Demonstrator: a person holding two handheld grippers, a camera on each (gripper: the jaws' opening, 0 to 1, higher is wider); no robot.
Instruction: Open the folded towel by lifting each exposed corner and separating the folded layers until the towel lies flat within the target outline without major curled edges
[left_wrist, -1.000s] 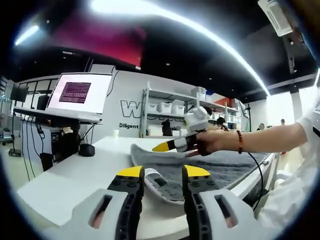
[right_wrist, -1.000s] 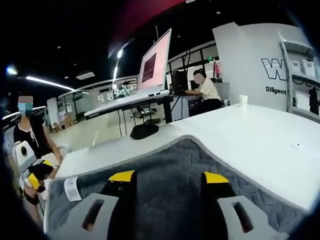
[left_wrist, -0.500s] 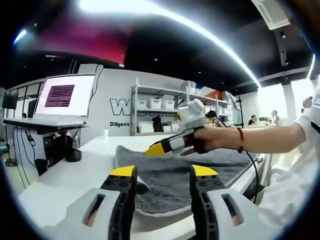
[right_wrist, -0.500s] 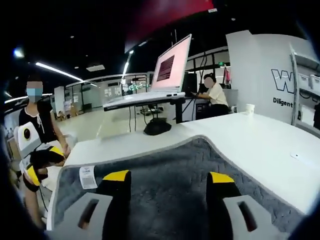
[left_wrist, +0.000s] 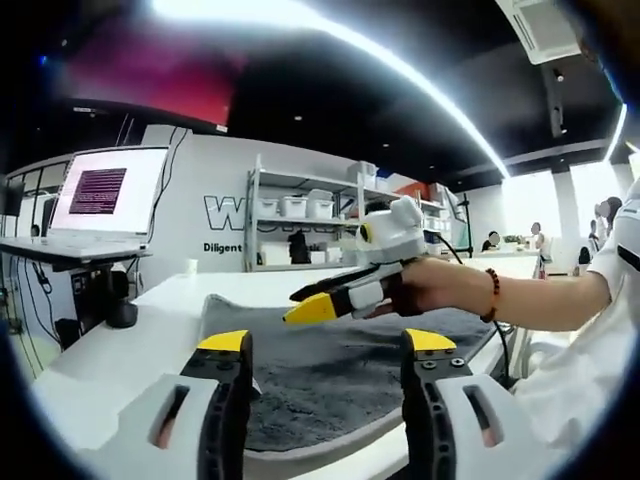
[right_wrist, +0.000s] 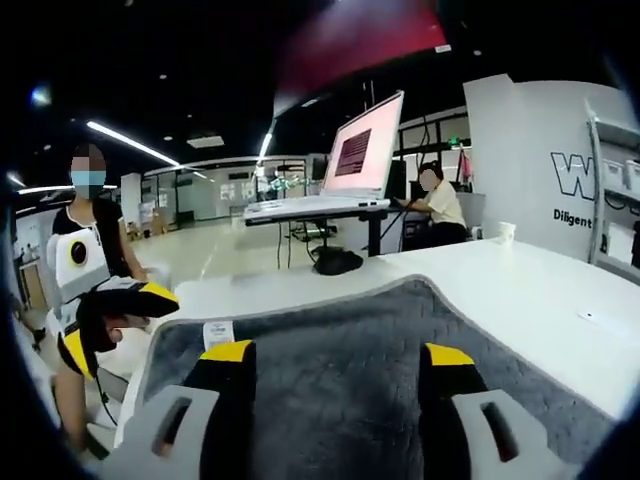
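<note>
1. Grey, plush cloth is the landmark here: the towel lies on a white table, and everything below is placed against it.
2. In the left gripper view the left gripper hangs just off the towel's near edge, its yellow-tipped jaws spread wide with nothing between them. It sits low and level with the cloth, which I judge keeps it ready to take that edge or a corner.
3. In the same view the right gripper, held in a hand with a bead bracelet, reaches over the towel from the far side. From here I cannot tell whether its tips are parted.
4. The right gripper view settles that: its jaws stand well apart over the middle of the towel and hold nothing. They seem to hover just above the pile rather than press on it, though contact is hard to judge.
5. A white care label sits by the towel's far corner in that view, near the left gripper.
6. The towel looks largely spread out; its far edge rises in a soft hump, so some smoothing likely remains. No target outline can be made out on the table.
7. Beyond the towel stand a laptop on a raised desk, a seated person and wall shelves.
</note>
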